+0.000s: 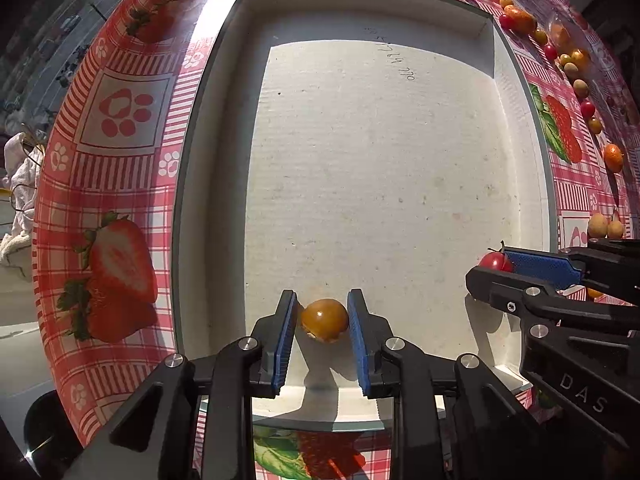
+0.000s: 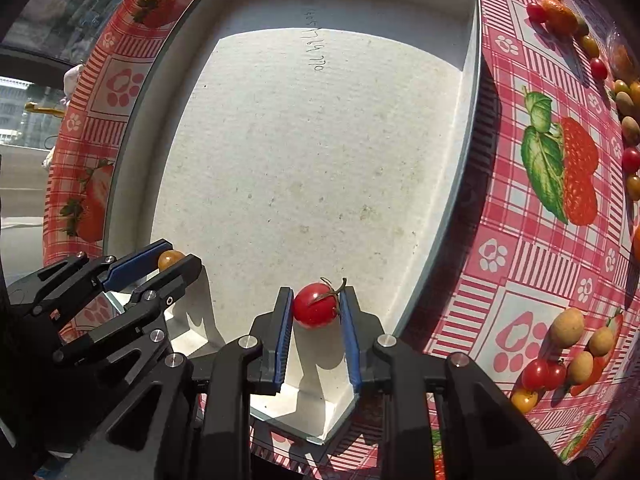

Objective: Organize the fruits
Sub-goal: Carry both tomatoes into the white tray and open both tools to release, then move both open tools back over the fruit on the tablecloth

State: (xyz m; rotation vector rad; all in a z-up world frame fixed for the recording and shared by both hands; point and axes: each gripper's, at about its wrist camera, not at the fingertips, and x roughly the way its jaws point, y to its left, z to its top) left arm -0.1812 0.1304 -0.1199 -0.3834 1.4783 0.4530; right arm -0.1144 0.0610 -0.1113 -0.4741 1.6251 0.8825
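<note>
A shallow white cardboard tray (image 1: pixel 224 128) (image 2: pixel 132 184) lies on the strawberry tablecloth. My left gripper (image 1: pixel 322 312) is shut on an orange cherry tomato (image 1: pixel 325 319) over the tray's near edge; it shows in the right wrist view (image 2: pixel 173 261) with the tomato (image 2: pixel 170 259) between its fingers. My right gripper (image 2: pixel 316 306) is shut on a red cherry tomato (image 2: pixel 315 305) with a green stem, also over the tray's near edge; the left wrist view shows it (image 1: pixel 496 266) at the right, the tomato (image 1: pixel 493 261) at its tips.
Several small fruits lie on the cloth right of the tray: red tomatoes (image 2: pixel 544 374), tan round fruits (image 2: pixel 566 327), a yellow tomato (image 2: pixel 524 400), orange fruits (image 1: pixel 520 18) (image 1: pixel 613 157). The tablecloth (image 1: pixel 120 152) surrounds the tray. A white cloth (image 1: pixel 20 184) lies far left.
</note>
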